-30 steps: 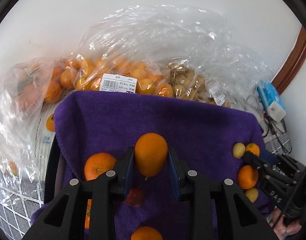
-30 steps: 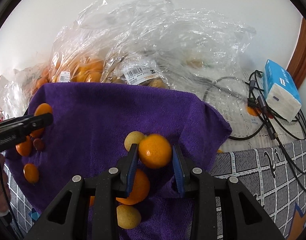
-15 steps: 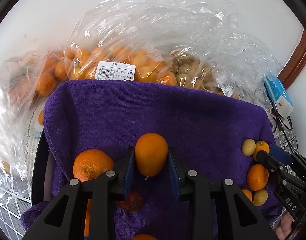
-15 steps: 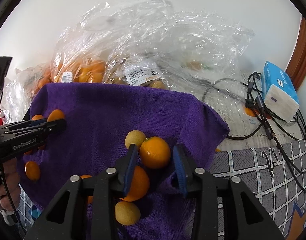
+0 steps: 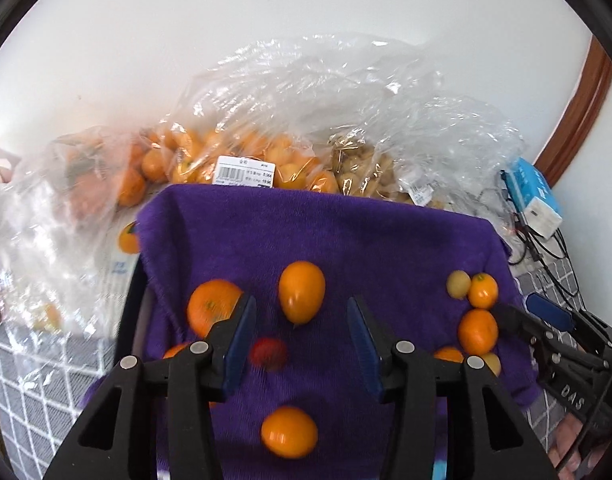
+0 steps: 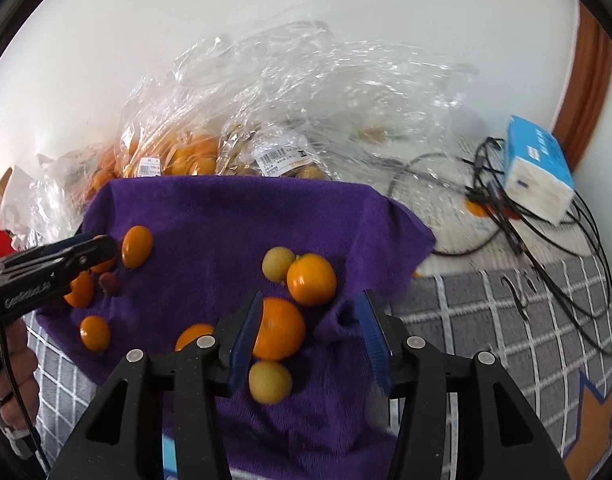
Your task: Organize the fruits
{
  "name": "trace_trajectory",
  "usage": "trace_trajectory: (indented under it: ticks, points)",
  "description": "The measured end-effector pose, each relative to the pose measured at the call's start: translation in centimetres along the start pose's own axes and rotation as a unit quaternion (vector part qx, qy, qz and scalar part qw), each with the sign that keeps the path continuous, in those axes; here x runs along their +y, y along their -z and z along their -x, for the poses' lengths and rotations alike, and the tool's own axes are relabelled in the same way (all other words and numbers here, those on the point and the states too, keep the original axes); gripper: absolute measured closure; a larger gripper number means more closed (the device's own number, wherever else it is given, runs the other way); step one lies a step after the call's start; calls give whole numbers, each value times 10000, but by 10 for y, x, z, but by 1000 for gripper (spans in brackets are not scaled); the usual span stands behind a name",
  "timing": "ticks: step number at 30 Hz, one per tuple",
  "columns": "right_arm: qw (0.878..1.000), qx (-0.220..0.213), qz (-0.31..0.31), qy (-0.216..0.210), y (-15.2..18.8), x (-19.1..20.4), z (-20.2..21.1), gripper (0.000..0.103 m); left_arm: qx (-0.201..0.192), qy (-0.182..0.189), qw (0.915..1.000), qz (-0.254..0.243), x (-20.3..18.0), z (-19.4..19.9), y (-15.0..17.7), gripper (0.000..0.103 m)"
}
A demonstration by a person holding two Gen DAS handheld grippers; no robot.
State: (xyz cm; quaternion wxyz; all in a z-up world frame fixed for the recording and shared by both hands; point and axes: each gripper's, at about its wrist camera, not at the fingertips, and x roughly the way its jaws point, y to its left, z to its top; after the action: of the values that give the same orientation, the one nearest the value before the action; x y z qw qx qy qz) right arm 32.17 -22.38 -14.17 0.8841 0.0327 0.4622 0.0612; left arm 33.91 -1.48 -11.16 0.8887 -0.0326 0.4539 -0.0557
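- Left wrist view: the left gripper [image 5: 299, 344] stands with its jaws wide apart and holds nothing. An oval orange fruit [image 5: 301, 297] lies on the purple towel [image 5: 346, 240] just beyond the fingertips, mid-frame.
- Only this view shows the small red fruit [image 5: 269, 354] clearly between the jaws, and a blurred orange [image 5: 289, 432] low in the frame.
- Right wrist view: the right gripper [image 6: 308, 336] is also spread apart, empty. A round orange [image 6: 311, 279] sits beyond it, touching a yellowish fruit [image 6: 278, 263].
- Only this view shows the blue tissue pack [image 6: 540, 176] in full, the cables [image 6: 526, 240] at right and the checked cloth [image 6: 486, 320].
- Clear plastic bags of fruit [image 5: 245, 160] fill the upper middle of both views.
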Motion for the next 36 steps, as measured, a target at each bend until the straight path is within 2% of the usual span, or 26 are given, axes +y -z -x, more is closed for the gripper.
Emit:
trace_trajectory:
  ticks: [5,11,16,18,20,23,26,30,36]
  points:
    - [9998,-82,-152,77,9,-4,30,50,-154,47,9999,14,1,40,19,50]
    - [9994,-213,-204,171,29,-1,73,47,-367,-69,9993,20,5,84,44,46]
    - [9992,-256,-254,174,47,-1,104,46,-803,-392,9960,6,2,125,65,46]
    - [9988,-356,-271,221,56,1,119,40,-943,-489,9943,-41,-1,142,73,45]
    - [9980,-504,-299,220,66,2,138,24,-1003,-455,9939,-28,-2,156,81,41]
    - [9965,-751,-274,243,83,6,166,17,-1157,-391,9925,47,-4,179,96,36]
    - [9949,-960,-227,218,99,9,190,13,-1269,-253,9916,89,-5,198,112,31]
    - [9918,-1227,-160,307,119,14,218,8,-1459,-195,9891,76,-10,220,132,30]
    - [9874,-1533,-122,382,149,18,251,2,-1721,-168,9849,110,-16,245,162,17]
